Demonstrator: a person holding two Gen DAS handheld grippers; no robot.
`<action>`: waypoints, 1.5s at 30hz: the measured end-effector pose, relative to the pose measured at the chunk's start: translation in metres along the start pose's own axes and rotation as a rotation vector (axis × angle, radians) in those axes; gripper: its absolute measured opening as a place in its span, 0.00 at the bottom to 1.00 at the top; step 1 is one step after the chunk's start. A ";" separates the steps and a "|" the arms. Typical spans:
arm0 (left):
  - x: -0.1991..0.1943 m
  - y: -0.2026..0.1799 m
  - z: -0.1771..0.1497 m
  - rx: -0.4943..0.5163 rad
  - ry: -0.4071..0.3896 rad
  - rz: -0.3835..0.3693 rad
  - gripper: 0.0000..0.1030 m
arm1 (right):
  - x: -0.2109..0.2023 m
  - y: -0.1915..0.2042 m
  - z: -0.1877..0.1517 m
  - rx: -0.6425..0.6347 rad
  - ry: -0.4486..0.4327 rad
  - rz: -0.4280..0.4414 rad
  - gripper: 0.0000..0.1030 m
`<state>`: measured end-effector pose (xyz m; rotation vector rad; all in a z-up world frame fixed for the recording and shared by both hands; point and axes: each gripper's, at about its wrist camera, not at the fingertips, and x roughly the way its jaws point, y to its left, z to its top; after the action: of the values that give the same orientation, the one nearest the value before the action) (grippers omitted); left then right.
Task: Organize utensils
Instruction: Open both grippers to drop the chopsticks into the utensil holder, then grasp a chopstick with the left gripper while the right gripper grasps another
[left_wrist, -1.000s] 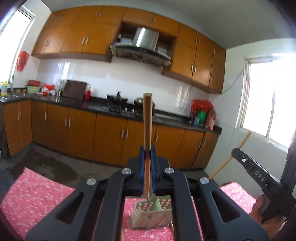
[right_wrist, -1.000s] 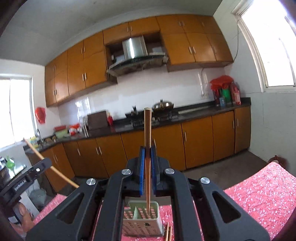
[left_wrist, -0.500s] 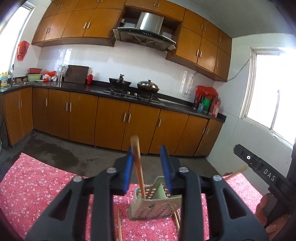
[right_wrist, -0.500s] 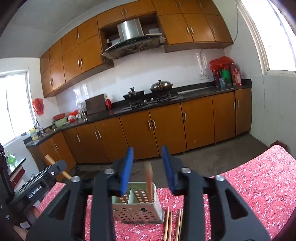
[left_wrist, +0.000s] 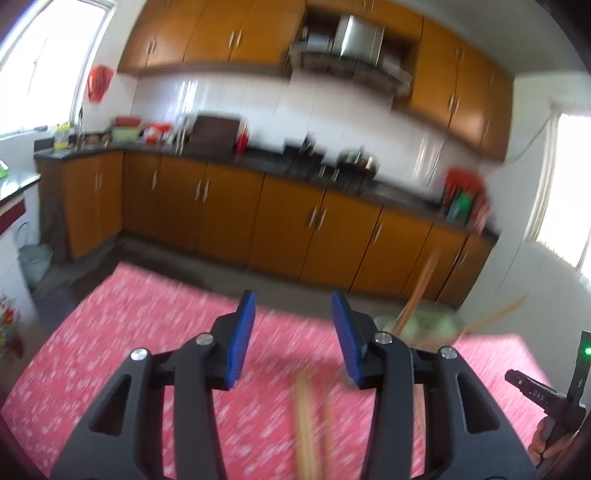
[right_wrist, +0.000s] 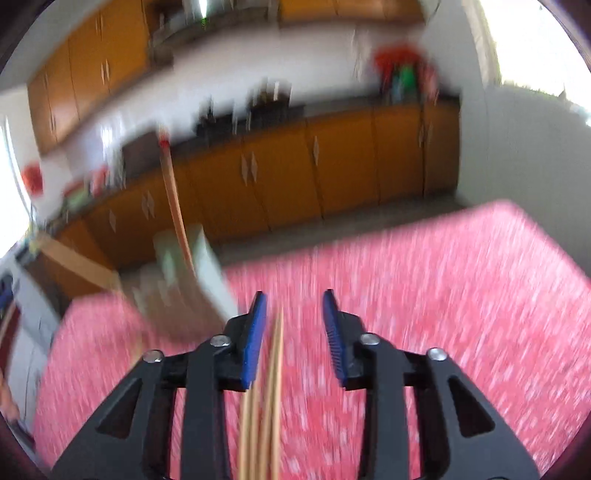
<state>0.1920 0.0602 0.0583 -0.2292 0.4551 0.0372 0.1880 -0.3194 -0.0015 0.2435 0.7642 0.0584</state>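
Both views are motion-blurred. My left gripper (left_wrist: 291, 332) is open and empty above the red floral cloth (left_wrist: 147, 332). The pale green utensil holder (left_wrist: 421, 325) stands to its right with wooden chopsticks (left_wrist: 417, 291) leaning out of it. Loose chopsticks (left_wrist: 306, 424) lie on the cloth under the left gripper. My right gripper (right_wrist: 293, 328) is open and empty. The holder (right_wrist: 192, 273) sits to its upper left with a chopstick (right_wrist: 173, 199) standing in it. Several loose chopsticks (right_wrist: 266, 406) lie below the right gripper.
The other hand-held gripper (left_wrist: 543, 398) shows at the right edge of the left wrist view. Orange kitchen cabinets (left_wrist: 280, 221) and a dark counter run along the far wall. The table's far edge (right_wrist: 369, 243) lies beyond the grippers.
Both grippers opened and let their chopsticks go into the holder. Both have since swung down and away from it, toward the loose chopsticks on the cloth.
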 end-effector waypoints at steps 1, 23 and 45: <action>0.006 0.006 -0.012 0.010 0.044 0.009 0.41 | 0.007 0.001 -0.010 -0.006 0.037 0.018 0.15; 0.038 -0.016 -0.154 0.150 0.450 -0.099 0.17 | 0.046 0.004 -0.078 -0.045 0.175 -0.096 0.07; 0.087 0.017 -0.135 0.182 0.440 0.117 0.11 | 0.042 -0.012 -0.075 -0.059 0.130 -0.147 0.08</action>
<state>0.2102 0.0444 -0.1009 -0.0286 0.9055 0.0599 0.1659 -0.3106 -0.0847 0.1278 0.9061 -0.0430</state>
